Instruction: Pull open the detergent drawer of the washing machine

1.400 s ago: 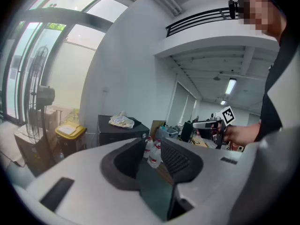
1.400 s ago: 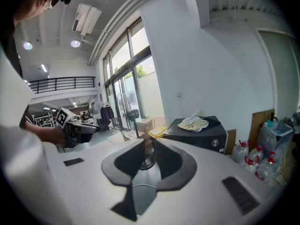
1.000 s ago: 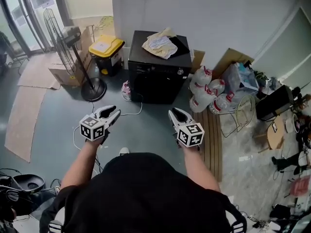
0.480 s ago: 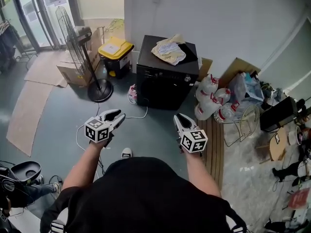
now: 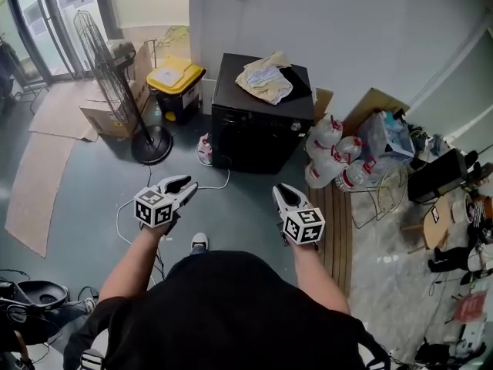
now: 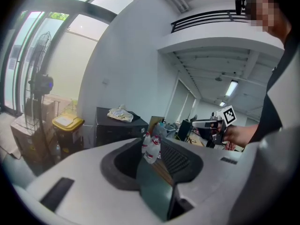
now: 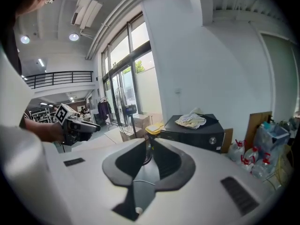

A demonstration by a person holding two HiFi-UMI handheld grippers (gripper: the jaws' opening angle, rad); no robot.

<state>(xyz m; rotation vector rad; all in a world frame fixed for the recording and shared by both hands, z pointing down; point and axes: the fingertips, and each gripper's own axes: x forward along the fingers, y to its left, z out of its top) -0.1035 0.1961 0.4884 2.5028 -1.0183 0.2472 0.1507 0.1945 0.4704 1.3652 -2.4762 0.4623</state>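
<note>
In the head view the person stands on the grey floor (image 5: pixel 85 206), well apart from the washing machine (image 5: pixel 258 133), which sits against the wall with a crumpled cloth (image 5: pixel 264 79) on its lid. The machine lies about where it did half a second ago, so the approach has hardly begun. No drawer juts from the dark front, so I judge the detergent drawer unopened, though it is too small to pick out. The left gripper (image 5: pixel 185 182) has its jaws spread; the right gripper (image 5: pixel 279 187) has its tips together. The left gripper view bears this out: there is a clear gap between the pads, with only distant water bottles (image 6: pixel 152 150) seen through it. Nothing is held, and the machine is far off to the left. In the right gripper view the jaws have just been closing and now meet, with nothing between them, and the machine lies ahead to the right. That gripper likely has to reopen before it can take the drawer front.
</note>
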